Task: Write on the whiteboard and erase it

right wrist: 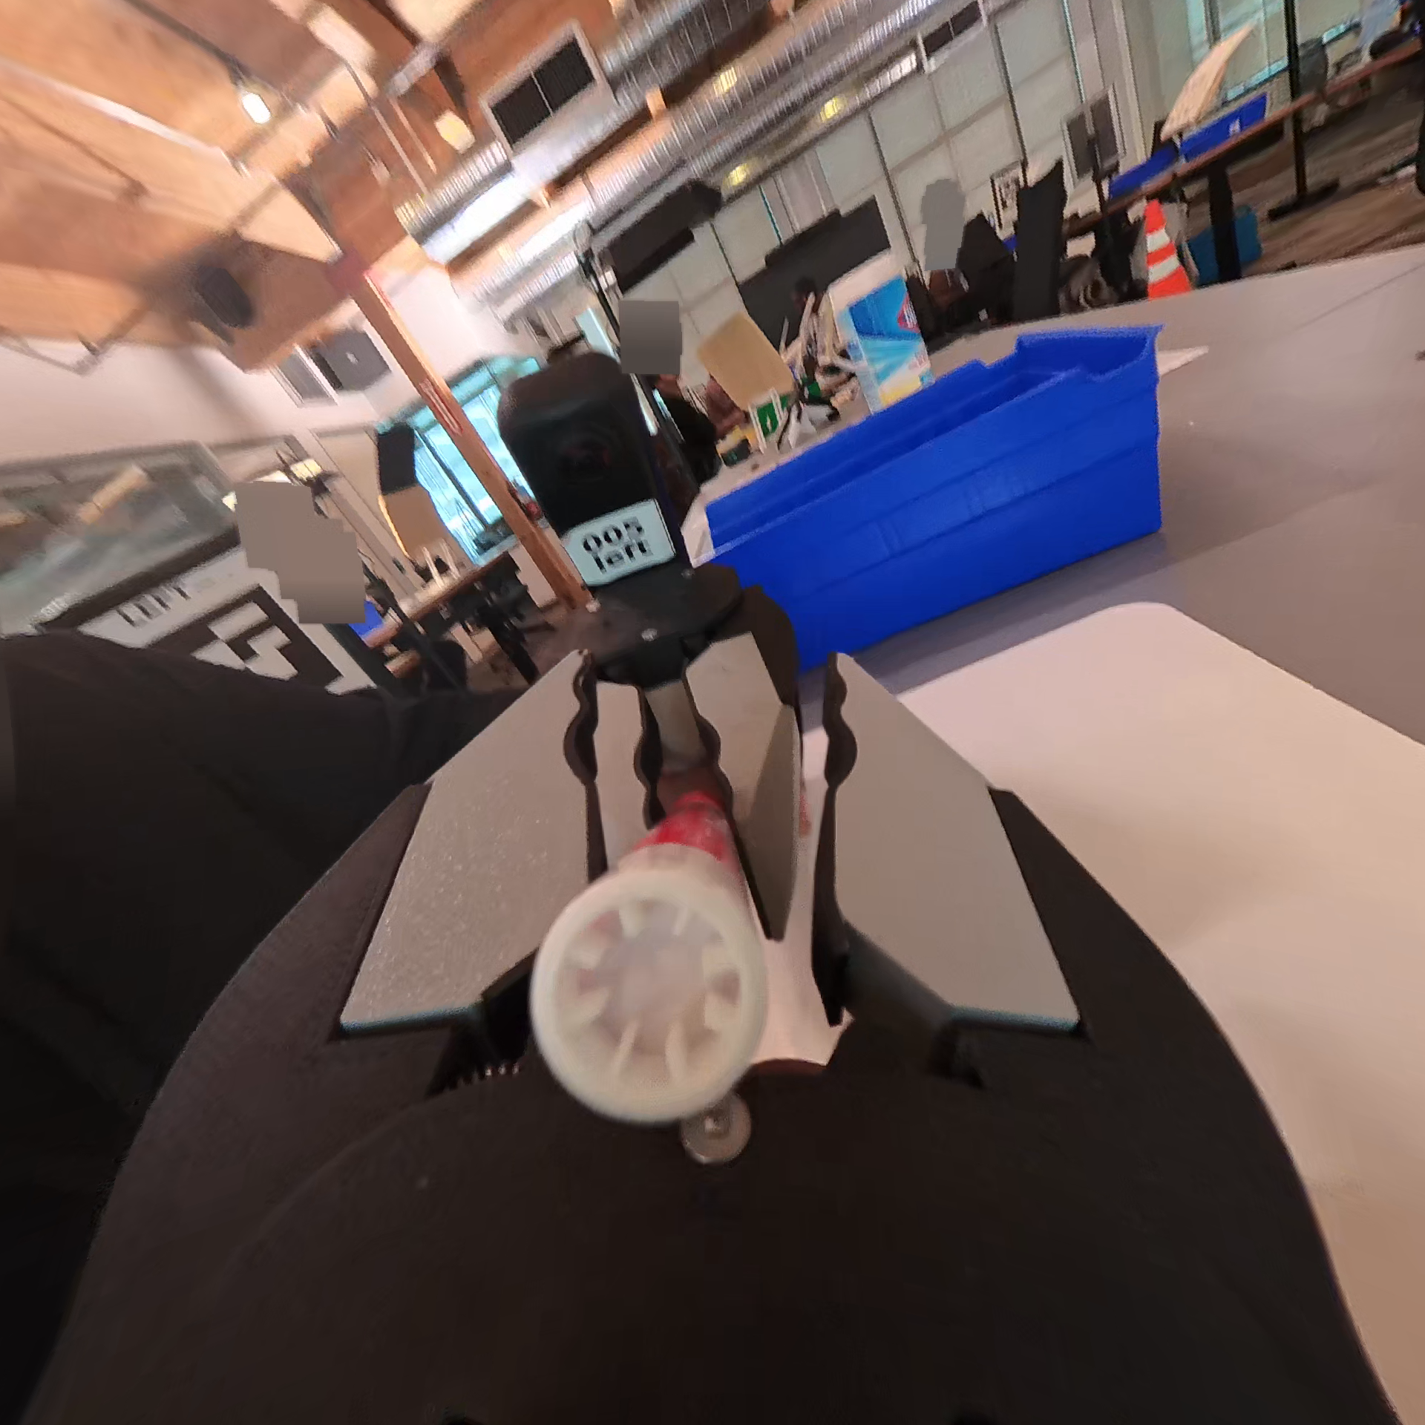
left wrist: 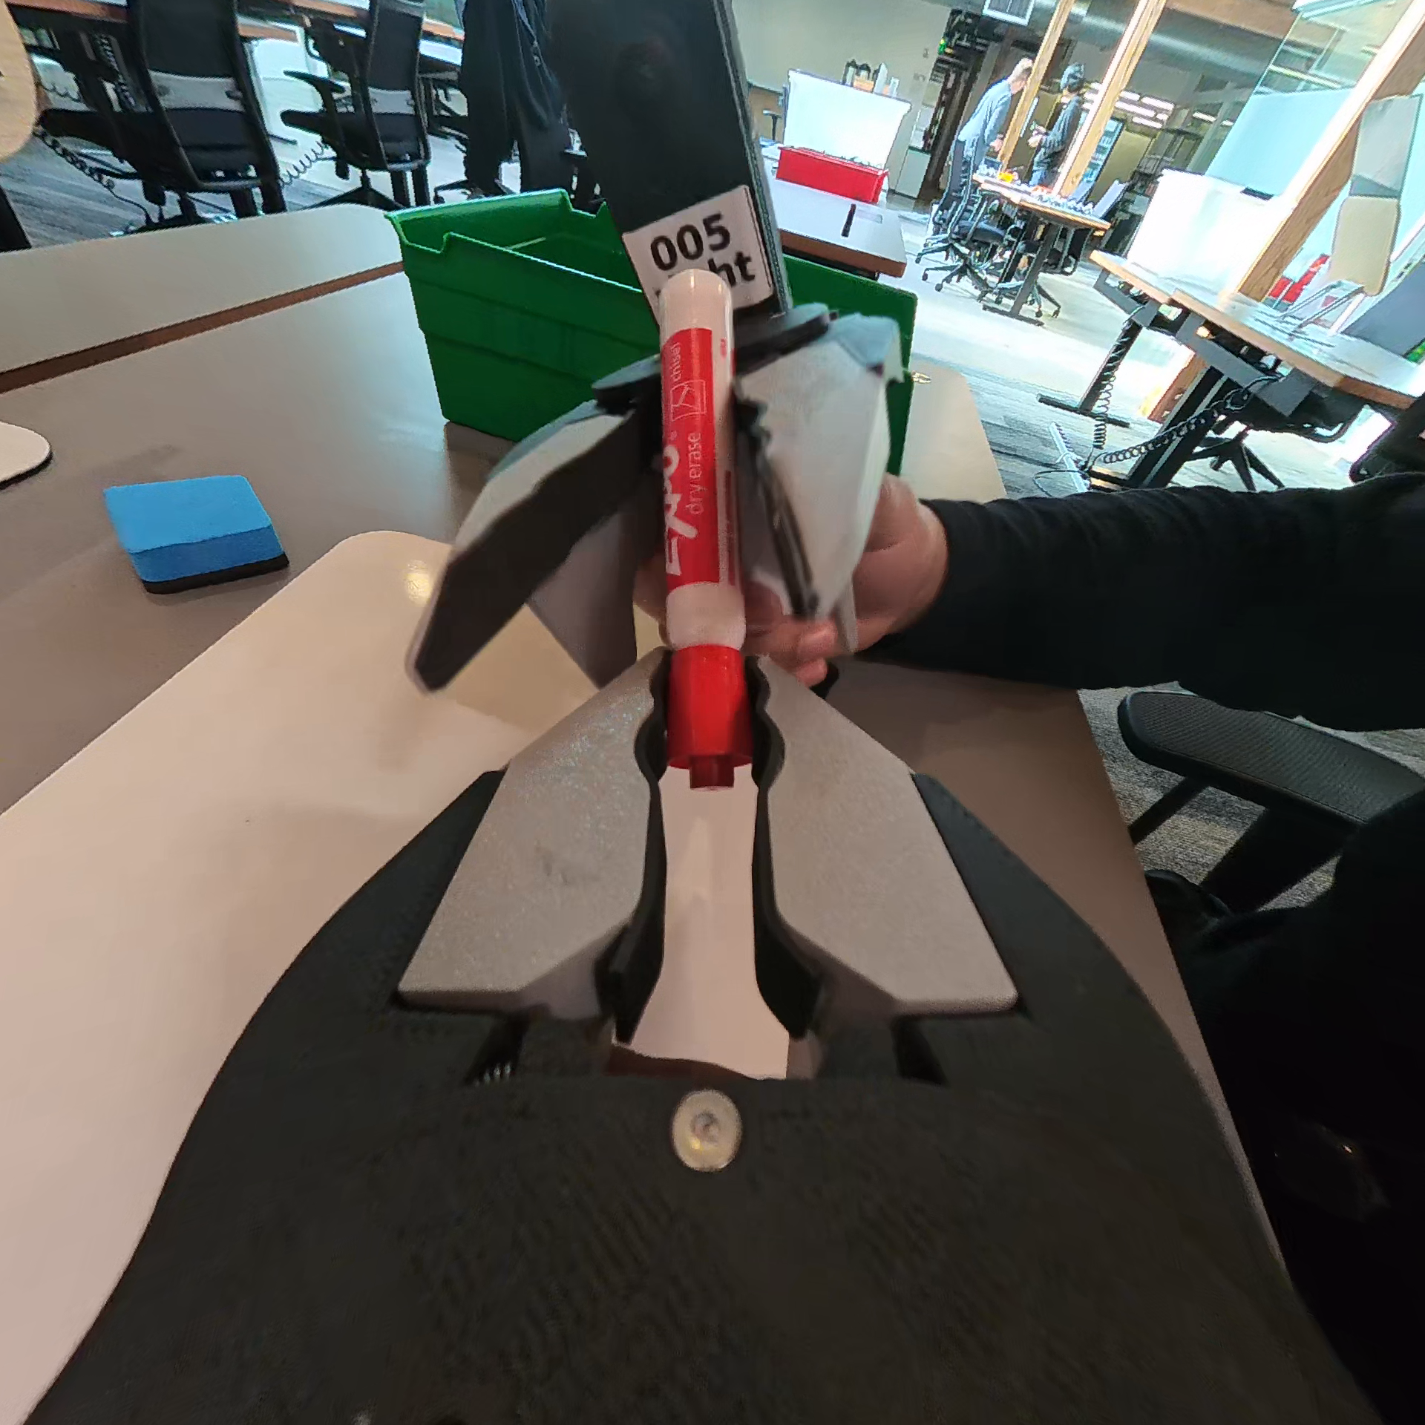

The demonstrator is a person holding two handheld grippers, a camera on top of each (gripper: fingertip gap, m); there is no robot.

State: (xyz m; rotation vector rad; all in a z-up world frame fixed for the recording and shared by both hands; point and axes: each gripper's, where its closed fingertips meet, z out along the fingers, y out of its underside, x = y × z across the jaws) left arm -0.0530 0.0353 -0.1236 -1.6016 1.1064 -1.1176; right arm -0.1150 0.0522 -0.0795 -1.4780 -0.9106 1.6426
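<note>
Clearly left tongs (left wrist: 708, 721) clamp the marker's (left wrist: 698, 463) red cap; right tongs (right wrist: 705, 779) spread, tip hidden.

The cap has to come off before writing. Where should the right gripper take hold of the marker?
On the marker barrel, just above the red cap, closing on it from its two sides. The left gripper is shut on the cap, so only the long round barrel is free, and the open right gripper straddles it.

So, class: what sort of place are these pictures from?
Probably an open-plan office or lab workspace: rows of office chairs, long desks, and storage bins on a table beside a whiteboard.
</note>
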